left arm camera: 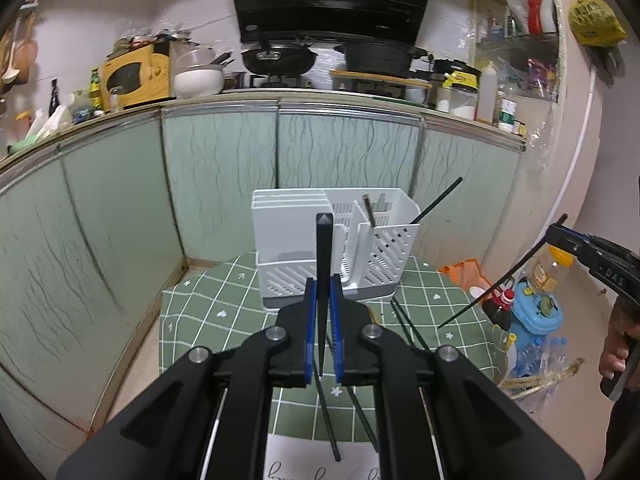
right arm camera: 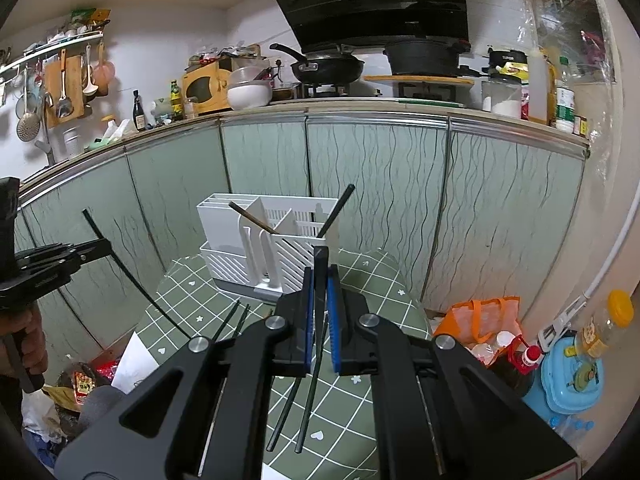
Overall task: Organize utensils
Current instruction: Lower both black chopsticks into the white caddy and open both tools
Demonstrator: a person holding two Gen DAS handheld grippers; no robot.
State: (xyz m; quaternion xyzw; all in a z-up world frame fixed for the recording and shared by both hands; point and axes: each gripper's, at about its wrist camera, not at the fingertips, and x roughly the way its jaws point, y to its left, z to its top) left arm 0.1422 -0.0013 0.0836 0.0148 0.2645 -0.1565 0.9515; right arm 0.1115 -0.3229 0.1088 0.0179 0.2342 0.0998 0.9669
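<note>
My left fingers (left arm camera: pixel 323 280) pinch one thin black chopstick (left arm camera: pixel 323 248); my right fingers (right arm camera: pixel 320 280) pinch another (right arm camera: pixel 320 272). The white slotted plastic holder (left arm camera: pixel 332 240) stands ahead on the green checked worktop (left arm camera: pixel 208 312), with loose chopsticks (left arm camera: pixel 408 328) beside it.

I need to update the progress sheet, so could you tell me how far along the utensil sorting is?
Done: two chopsticks, a brown one and a dark one, stand in the white holder. In hand: the left gripper and the right gripper are each shut on one dark chopstick. Left: several dark chopsticks lie on the green tablecloth.
</note>
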